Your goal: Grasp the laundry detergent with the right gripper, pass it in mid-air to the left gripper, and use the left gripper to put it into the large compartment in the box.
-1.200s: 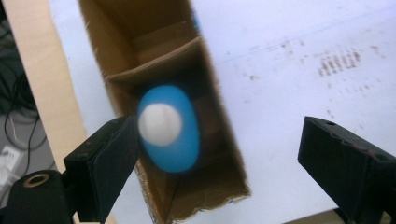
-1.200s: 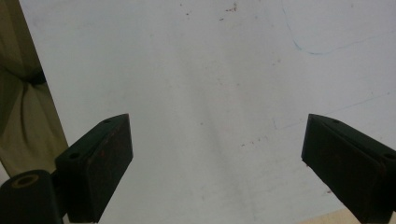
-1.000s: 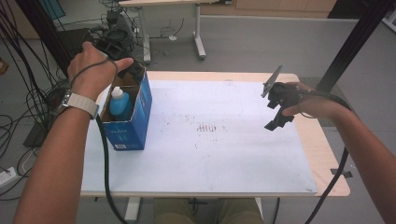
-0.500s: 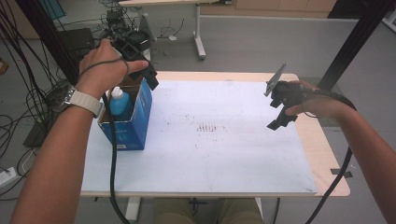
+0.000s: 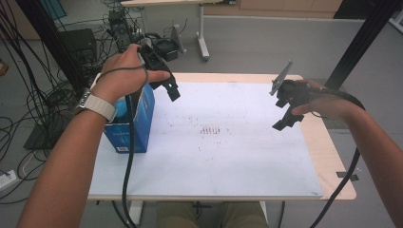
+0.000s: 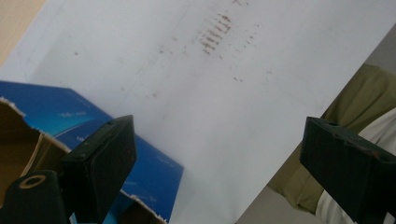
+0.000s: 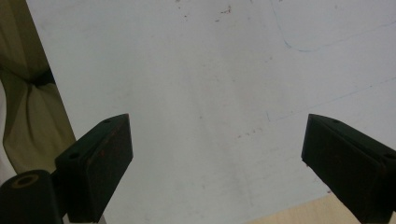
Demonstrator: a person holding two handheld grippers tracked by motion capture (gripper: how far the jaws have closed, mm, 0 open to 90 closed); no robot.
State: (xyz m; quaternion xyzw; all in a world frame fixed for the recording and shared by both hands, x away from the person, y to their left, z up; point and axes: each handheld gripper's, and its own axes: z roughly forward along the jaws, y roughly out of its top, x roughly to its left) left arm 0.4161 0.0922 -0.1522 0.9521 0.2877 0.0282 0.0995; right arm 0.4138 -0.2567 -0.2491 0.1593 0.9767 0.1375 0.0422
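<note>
Above the blue box's right edge we hold the left tool open, empty; right tool open over bare white surface.

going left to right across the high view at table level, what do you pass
blue box → left gripper → brown stains on the white sheet → right gripper

blue box: far wall and left side hidden behind the left forearm.
bottle in box: only a blue-white sliver visible; type unclear.
box print: blurred, unreadable.
right gripper: rear covered by hand.
</note>
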